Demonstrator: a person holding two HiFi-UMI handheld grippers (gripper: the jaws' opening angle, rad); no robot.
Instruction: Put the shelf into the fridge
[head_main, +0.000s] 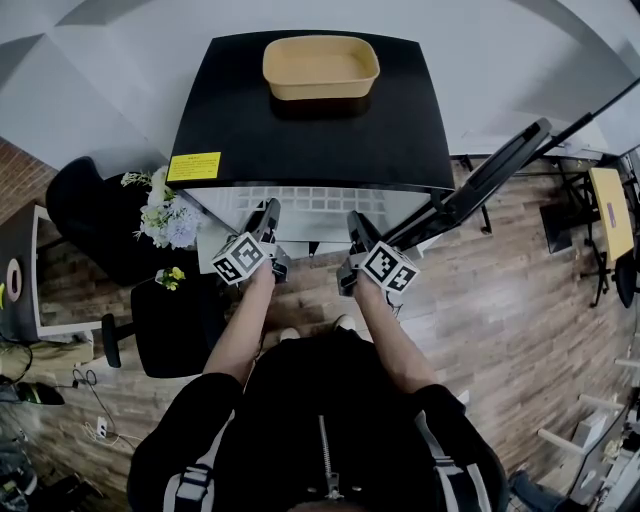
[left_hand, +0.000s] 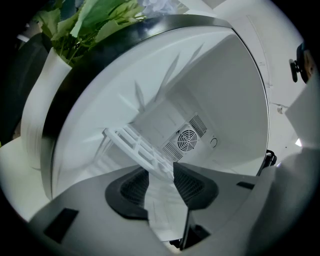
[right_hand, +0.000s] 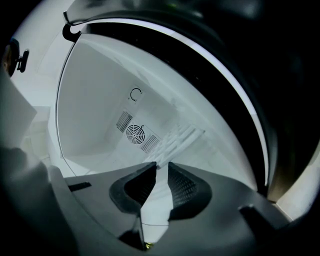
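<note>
One shelf (head_main: 310, 200) at blk fridge (head_main: 310, 140) mouth; tan basin (head_main: 322, 92) atop, wood flr (head_main: 500, 320).

Nothing readable, honestly. The yellow sticker (head_main: 194, 166) on the near left corner of the fridge (head_main: 300, 140) top has print that's way too tiny.

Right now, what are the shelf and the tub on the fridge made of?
Shelf: looks like white plastic, smooth and slightly glossy. Its flat, thick moulded bars suggest that, though coated metal is possible.
Tub: probably plastic, tan and matte, with a rounded moulded rim and no shine.
</note>
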